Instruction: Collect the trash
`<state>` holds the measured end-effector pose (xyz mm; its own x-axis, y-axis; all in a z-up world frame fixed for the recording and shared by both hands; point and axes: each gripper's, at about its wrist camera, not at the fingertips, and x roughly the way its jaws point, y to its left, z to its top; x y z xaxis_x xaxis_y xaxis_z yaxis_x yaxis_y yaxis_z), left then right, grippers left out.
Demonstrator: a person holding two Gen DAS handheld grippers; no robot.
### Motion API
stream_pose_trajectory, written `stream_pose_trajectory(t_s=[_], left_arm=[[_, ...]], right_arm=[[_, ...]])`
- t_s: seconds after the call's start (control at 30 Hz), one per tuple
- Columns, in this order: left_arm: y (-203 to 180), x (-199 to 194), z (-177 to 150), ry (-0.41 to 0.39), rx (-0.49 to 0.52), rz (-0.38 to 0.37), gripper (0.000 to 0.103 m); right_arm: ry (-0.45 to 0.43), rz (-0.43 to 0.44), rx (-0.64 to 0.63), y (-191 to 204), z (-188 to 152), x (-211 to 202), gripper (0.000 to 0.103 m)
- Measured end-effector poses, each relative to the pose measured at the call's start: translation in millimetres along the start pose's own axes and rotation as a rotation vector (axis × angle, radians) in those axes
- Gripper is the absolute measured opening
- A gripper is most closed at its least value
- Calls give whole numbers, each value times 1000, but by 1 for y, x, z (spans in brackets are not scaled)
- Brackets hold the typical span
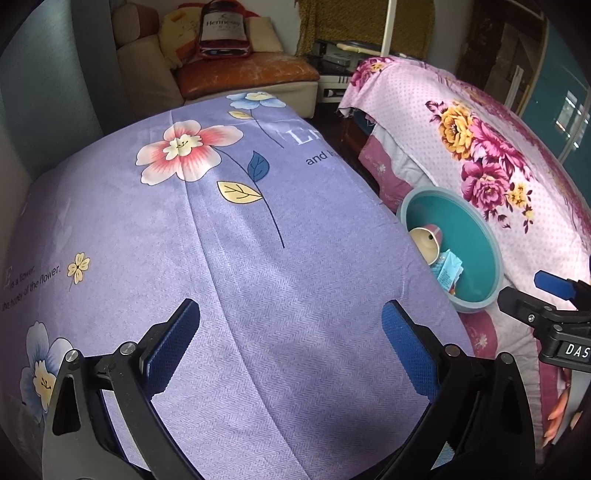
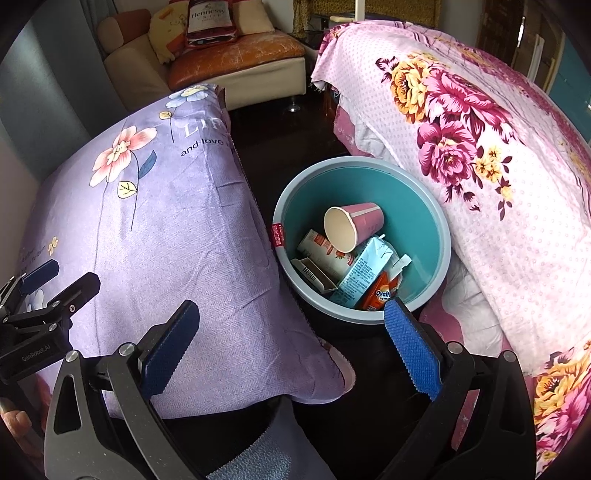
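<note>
A teal bin [image 2: 417, 206] stands on the dark floor between two covered surfaces; it also shows in the left wrist view [image 1: 476, 236]. It holds a pink paper cup [image 2: 354, 223], a light-blue carton [image 2: 364, 271], an orange Ovaltine packet [image 2: 380, 293] and a white-and-red carton [image 2: 325, 254]. My right gripper [image 2: 291, 343] is open and empty, just in front of the bin. My left gripper [image 1: 291, 343] is open and empty over the purple flowered cloth [image 1: 240, 258]. The right gripper's fingers [image 1: 554, 286] show at the right edge of the left wrist view.
A pink flowered bedspread [image 2: 498, 166] lies right of the bin. The purple cloth [image 2: 166, 221] lies left of it. A beige sofa with an orange cushion [image 2: 236, 55], pillows and a Hennessy-print cushion [image 2: 208, 22] stands at the back. The left gripper [image 2: 40, 295] shows at the left edge.
</note>
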<state>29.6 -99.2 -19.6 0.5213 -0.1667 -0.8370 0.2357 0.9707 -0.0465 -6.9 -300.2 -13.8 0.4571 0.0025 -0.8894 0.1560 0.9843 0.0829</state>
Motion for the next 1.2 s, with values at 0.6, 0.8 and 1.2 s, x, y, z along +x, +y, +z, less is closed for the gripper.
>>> stream_pose_trajectory(t_s=[0.6,0.8,1.2], left_arm=[[14,6,-1,11,-25,3,99],[19,10,-1,19,-34,-1,99],[26,17,-5,29,-47,-7,99]], right_arm=[[17,-9,-21,13,11,9,96],[28,-15,-27,17,13,11,96],[34,-33,-37,23,15,14,96]])
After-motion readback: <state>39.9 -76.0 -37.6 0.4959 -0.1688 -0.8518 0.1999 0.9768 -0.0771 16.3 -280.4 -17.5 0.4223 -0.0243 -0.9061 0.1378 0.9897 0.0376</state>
